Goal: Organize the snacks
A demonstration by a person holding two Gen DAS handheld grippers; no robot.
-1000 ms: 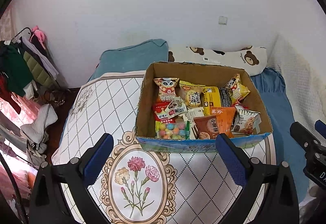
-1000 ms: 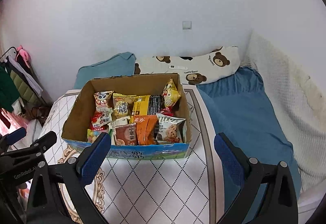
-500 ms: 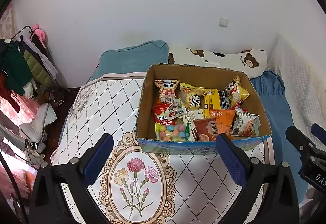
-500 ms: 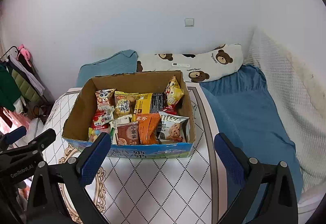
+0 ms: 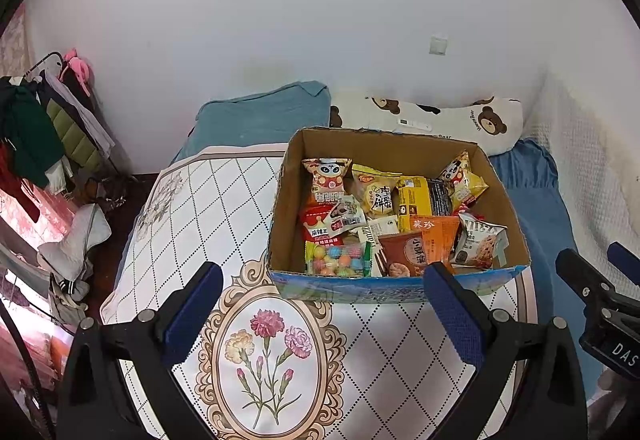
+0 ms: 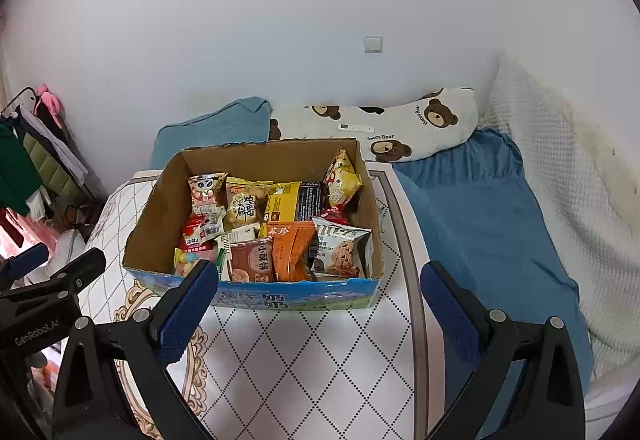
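A cardboard box [image 5: 286, 207] [image 6: 152, 215] with a blue printed front sits on a patterned bed cover. It holds several snack packs, among them an orange pack [image 5: 434, 236] [image 6: 290, 250], a cookie pack [image 5: 478, 244] [image 6: 342, 252], a candy bag [image 5: 338, 260] and a yellow pack [image 5: 414, 195] [image 6: 282, 201]. My left gripper [image 5: 322, 316] is open and empty, in front of the box. My right gripper [image 6: 320, 316] is open and empty, in front of the box's right half. Each gripper shows at the edge of the other's view.
The white diamond-patterned cover [image 5: 208, 207] [image 6: 304, 360] has a flower medallion [image 5: 268, 360]. A blue sheet [image 6: 492, 224], a teal pillow [image 5: 260, 115] and a bear-print pillow [image 6: 400, 123] lie behind and right. A clothes rack [image 5: 44, 111] stands at the left. A white blanket [image 6: 568, 167] lines the right wall.
Both grippers have drawn slightly back and up, so the box sits a little lower and farther in both views. Jaws stay open.
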